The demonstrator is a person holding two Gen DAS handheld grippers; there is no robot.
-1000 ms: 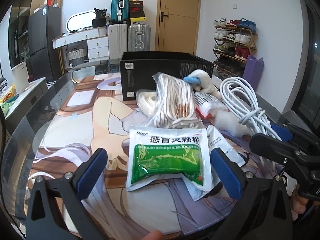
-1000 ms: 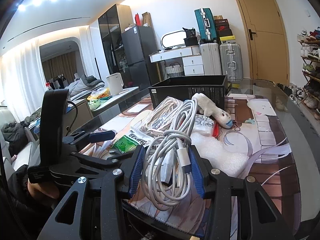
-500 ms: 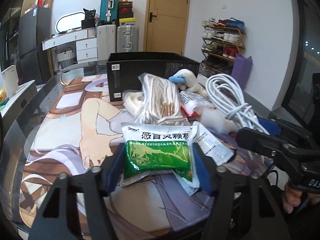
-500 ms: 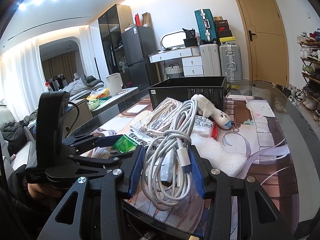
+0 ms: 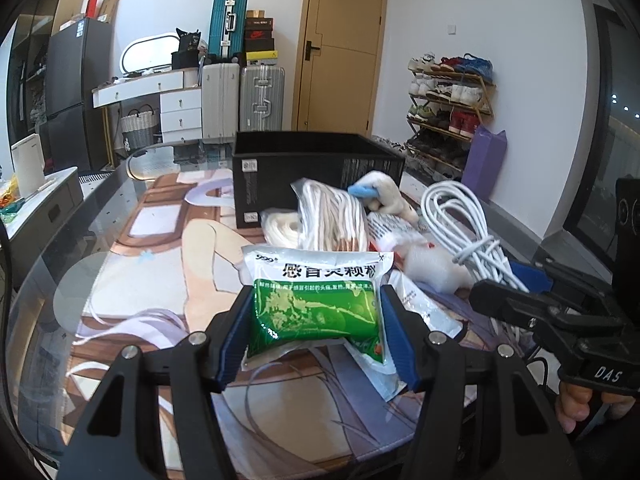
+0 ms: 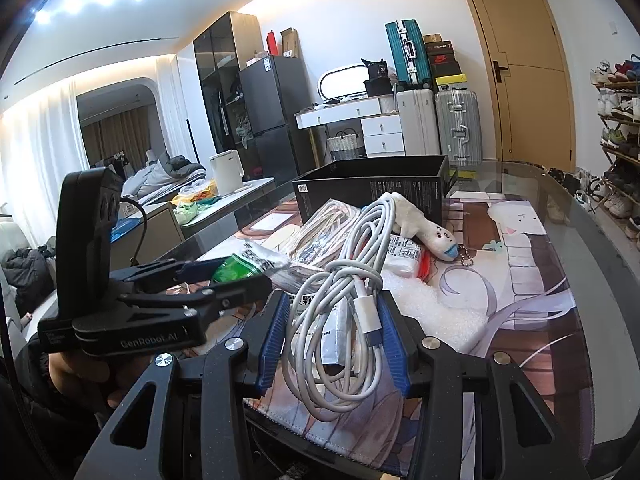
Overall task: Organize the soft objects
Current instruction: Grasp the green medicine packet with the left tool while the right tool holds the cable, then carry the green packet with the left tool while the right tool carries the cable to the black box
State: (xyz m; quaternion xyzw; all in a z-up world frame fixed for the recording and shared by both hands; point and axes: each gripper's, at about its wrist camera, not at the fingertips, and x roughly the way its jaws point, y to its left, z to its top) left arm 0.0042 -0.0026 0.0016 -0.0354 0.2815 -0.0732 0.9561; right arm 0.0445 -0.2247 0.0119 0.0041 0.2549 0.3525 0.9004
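Change since a second ago: the left gripper (image 5: 316, 332) has drawn its blue pads in from wide apart until they pinch the green-and-white sachet (image 5: 314, 304). The right gripper (image 6: 334, 338) is unchanged, clamped on the coiled white cable (image 6: 352, 280).

Item 1. Sachet, soft and granule-filled. It is held at its lower half, bulging between the pads with its front edge raised off the printed mat (image 5: 132, 280). The grip at the thick middle is probably so the slack pouch does not fold. Printed "999" at the top left, with a line of Chinese characters beneath.

Item 2. Cable, bundled. It is gripped across the loops near the plug, likely so the whole coil lifts as one.

Item 3. Black box (image 5: 316, 172), open-topped, behind the pile; the likely destination. White label stickers, too small to read.

Item 4. Remaining heap: bagged cord (image 5: 332, 216), plush toy (image 6: 420, 220), second white sachet (image 5: 420, 308).

Markings on tools: "GenRobot.AI" on the left gripper, "DAS" on the right.
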